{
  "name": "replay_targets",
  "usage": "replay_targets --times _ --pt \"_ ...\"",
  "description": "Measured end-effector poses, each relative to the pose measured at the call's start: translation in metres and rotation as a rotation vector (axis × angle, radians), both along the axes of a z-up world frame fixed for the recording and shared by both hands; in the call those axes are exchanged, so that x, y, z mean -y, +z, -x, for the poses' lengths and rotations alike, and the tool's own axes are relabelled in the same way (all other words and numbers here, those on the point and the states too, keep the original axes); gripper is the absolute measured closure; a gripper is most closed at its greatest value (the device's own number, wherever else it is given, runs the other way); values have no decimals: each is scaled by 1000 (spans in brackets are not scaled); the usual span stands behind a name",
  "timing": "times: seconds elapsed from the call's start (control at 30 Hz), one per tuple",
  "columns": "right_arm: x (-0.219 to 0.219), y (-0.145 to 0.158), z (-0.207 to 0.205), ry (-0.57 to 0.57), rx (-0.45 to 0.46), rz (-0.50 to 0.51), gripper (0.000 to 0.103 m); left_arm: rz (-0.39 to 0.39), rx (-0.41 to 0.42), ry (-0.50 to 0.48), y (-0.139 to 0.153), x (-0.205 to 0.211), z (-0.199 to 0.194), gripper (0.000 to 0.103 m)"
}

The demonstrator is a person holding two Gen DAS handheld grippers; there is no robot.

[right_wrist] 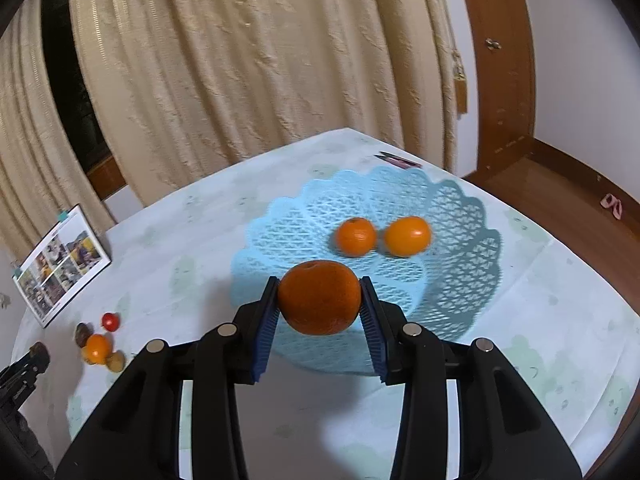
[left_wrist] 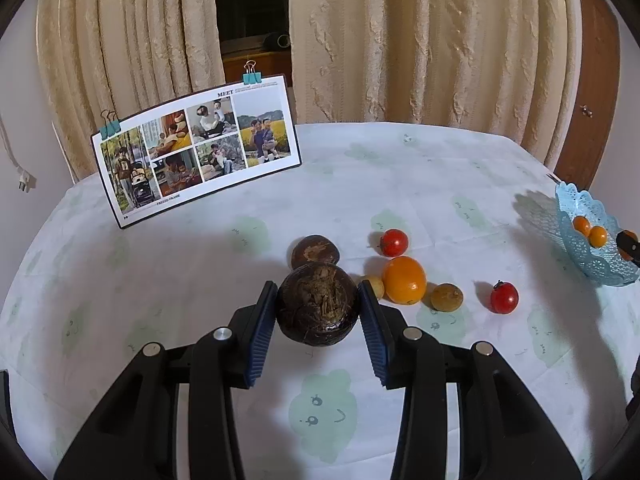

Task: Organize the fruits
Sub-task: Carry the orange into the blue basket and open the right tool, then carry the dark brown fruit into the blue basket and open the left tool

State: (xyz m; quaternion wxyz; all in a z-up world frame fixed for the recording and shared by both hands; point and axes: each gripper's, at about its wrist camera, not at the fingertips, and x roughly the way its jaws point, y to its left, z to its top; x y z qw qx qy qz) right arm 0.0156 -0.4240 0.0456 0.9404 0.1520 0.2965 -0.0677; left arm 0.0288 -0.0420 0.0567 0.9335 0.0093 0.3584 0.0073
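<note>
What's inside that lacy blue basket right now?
Two small orange fruits lie side by side inside the blue basket. A bigger orange, clamped between the right gripper fingers, covers part of the basket's near side, so that patch can't be seen.

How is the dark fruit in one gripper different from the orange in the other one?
The dark fruit is brown-black with a rough, scruffy skin; the orange is bright and smooth. The dark fruit is in the left gripper, above bare tablecloth; the orange is in the right gripper, at the blue basket, where two small oranges already lie. Both are round, about as big in the jaws, and clamped between blue pads.
</note>
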Motion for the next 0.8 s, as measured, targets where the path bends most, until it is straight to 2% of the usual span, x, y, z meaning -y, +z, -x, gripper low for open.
replay_targets --times 0.33,0.4,0.47,0.63,0.8 --pt "29 -13 4 -57 -4 -41 60 -17 -3 -43 4 25 -1 61" --pt "34 -10 10 -80 21 -40 50 -19 -3 -57 6 33 -2 61" --pt "39 -8 18 -119 52 -29 49 -23 0 -76 8 42 -2 61" --pt "51 -7 35 -235 111 45 49 -17 11 -167 16 78 -4 61" --pt "59 -12 50 -324 164 72 49 40 -6 -290 20 122 -11 61"
